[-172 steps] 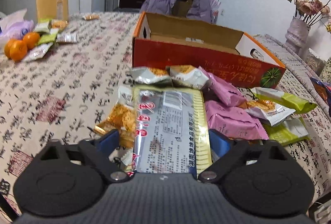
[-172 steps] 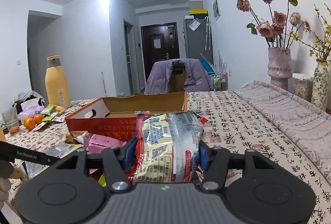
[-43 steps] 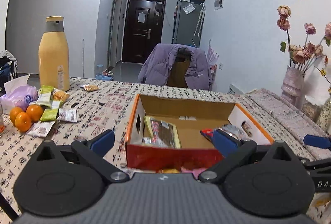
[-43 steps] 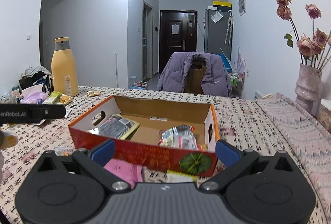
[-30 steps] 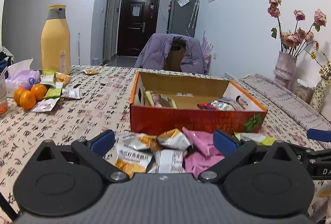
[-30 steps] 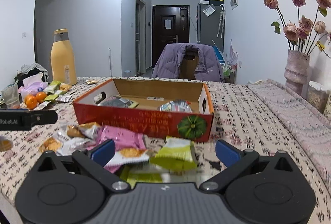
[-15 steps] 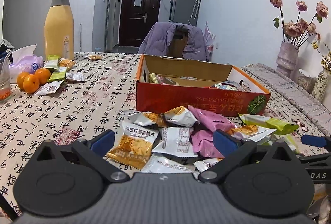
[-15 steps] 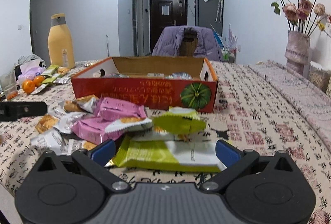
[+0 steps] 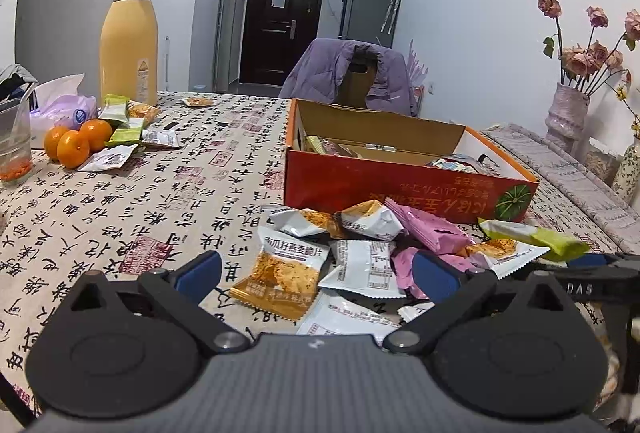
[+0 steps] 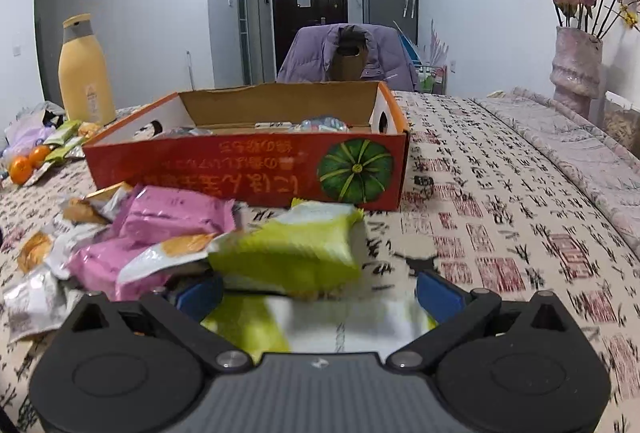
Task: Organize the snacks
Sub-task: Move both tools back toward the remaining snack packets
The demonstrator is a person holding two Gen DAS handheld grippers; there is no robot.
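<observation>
Both tongs, L (image 9: 316, 271) & R (image 10: 320, 289), now lower over snack pile (image 9: 360, 245), still apart, empty.

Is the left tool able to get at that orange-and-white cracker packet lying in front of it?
Probably yes: the left tool is open, and the cracker packet lies on top of the pile between its fingers with nothing over it.

You've dropped both big packs in the box (image 10: 248, 169), and now both grippers, left (image 9: 316, 273) and right (image 10: 320, 291), are down low, wide open over the loose snack pile (image 9: 360, 245).
</observation>
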